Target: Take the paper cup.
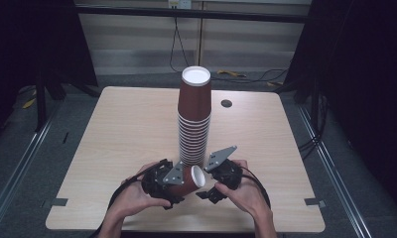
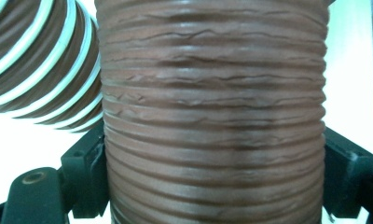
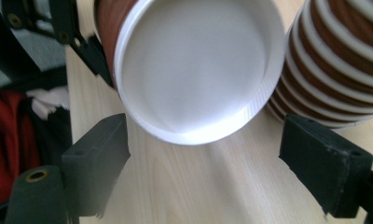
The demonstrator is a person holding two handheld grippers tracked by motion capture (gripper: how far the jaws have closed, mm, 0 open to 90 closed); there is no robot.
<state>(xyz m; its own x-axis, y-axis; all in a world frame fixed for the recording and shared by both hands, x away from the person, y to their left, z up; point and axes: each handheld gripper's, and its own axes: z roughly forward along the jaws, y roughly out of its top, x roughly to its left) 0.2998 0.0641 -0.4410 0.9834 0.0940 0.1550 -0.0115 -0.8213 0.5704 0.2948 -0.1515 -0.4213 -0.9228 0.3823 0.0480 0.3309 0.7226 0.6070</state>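
No text, label, brand, number or sign is legible in any view. The brown paper cups (image 1: pixel 194 110) carry plain ribbed walls and white rims with no print, and the wooden table (image 1: pixel 122 129) bears no markings. A small pale fitting on the far wall (image 1: pixel 179 4) may carry lettering, but it is too small and blurred to read.

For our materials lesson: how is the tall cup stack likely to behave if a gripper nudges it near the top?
The cup stack stands tall on a narrow base, so it probably tips easily. The cups look like thin ribbed paper, likely light, so it may slide across the smooth table too.
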